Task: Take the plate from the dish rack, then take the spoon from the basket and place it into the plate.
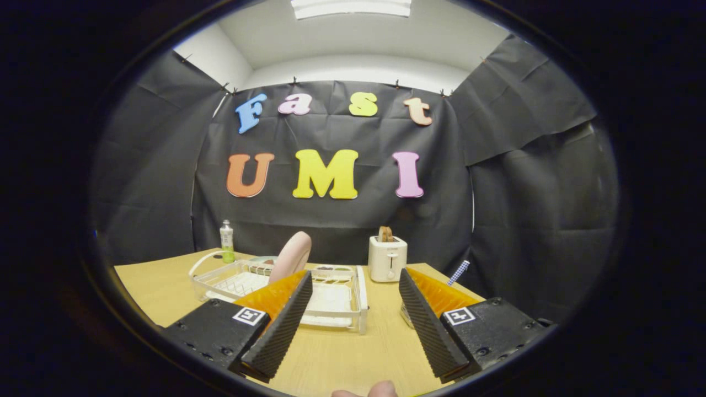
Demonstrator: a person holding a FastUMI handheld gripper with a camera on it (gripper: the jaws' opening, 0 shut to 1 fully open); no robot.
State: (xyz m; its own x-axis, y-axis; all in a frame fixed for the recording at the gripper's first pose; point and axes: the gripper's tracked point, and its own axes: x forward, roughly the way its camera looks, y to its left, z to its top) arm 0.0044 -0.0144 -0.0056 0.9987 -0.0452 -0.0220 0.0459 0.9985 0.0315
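Gripper view: nothing is done yet. A pink oval plate [291, 255] is seen upright in the white wire dish rack [361, 298], beyond the gripper [353, 314], whose fingers are spread wide and empty.

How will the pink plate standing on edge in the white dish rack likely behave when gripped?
The pink plate leans in the white dish rack, so it may tip. Its surface looks smooth, so possibly slippery. It looks rigid. The gripper is open, well short of it.
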